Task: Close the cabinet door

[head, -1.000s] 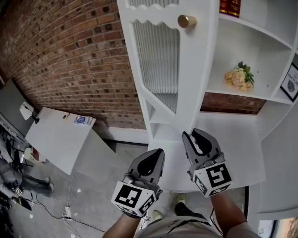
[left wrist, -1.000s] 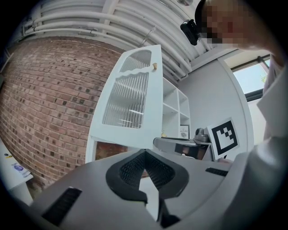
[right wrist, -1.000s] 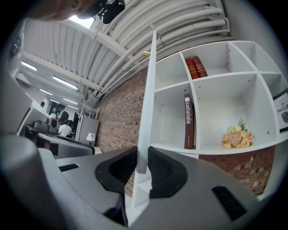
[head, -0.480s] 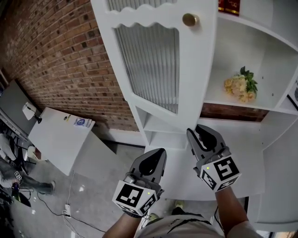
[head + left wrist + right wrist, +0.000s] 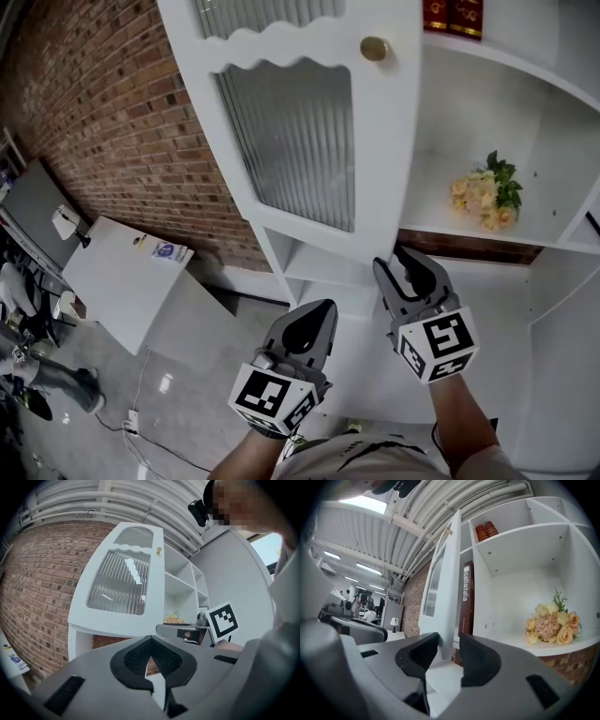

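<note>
The white cabinet door (image 5: 309, 141) has a ribbed glass pane and a brass knob (image 5: 374, 49), and it stands partly swung out from the white cabinet (image 5: 469, 122). My right gripper (image 5: 405, 262) is at the door's lower corner. Its jaws are opening, and the door's edge (image 5: 449, 583) stands between them with a gap at the right pad. In its own view the right gripper (image 5: 449, 651) looks along that edge. My left gripper (image 5: 314, 314) hovers lower left of the door, shut and empty. The left gripper view shows the left gripper (image 5: 149, 660) facing the door's front (image 5: 122, 588).
A bunch of pale flowers (image 5: 487, 199) lies on the open shelf, with red books (image 5: 450, 14) on the shelf above. A dark red book (image 5: 467, 597) stands behind the door. A brick wall (image 5: 103, 122) runs to the left, and a white table (image 5: 112, 281) stands below it.
The door has swung round and shows more of its glass front. Both grippers moved along with it, and the right jaws have parted from the door's edge.
</note>
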Tool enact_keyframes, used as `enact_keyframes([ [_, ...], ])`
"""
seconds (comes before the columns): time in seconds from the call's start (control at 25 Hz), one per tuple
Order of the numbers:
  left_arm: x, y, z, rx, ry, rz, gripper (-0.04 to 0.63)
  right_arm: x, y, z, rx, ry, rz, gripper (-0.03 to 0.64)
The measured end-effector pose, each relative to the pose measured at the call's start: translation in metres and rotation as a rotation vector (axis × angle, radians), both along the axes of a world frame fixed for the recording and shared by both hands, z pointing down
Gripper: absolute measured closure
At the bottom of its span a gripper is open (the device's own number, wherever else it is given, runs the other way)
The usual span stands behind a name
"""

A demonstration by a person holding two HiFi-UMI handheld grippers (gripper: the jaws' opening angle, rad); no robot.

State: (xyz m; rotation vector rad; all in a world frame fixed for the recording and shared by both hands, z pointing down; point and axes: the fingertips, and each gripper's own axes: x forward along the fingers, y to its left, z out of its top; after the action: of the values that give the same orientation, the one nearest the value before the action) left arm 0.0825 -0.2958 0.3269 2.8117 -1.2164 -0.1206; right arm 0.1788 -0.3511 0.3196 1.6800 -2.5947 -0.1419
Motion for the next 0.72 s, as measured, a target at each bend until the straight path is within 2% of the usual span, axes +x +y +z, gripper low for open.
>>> enact_keyframes([
  [0.72,0.023,-0.038,-0.001,0.004,-0.018,-0.039,0.584,0.027,-0.052,-0.002,0.006,0.030,0.046,0.466],
])
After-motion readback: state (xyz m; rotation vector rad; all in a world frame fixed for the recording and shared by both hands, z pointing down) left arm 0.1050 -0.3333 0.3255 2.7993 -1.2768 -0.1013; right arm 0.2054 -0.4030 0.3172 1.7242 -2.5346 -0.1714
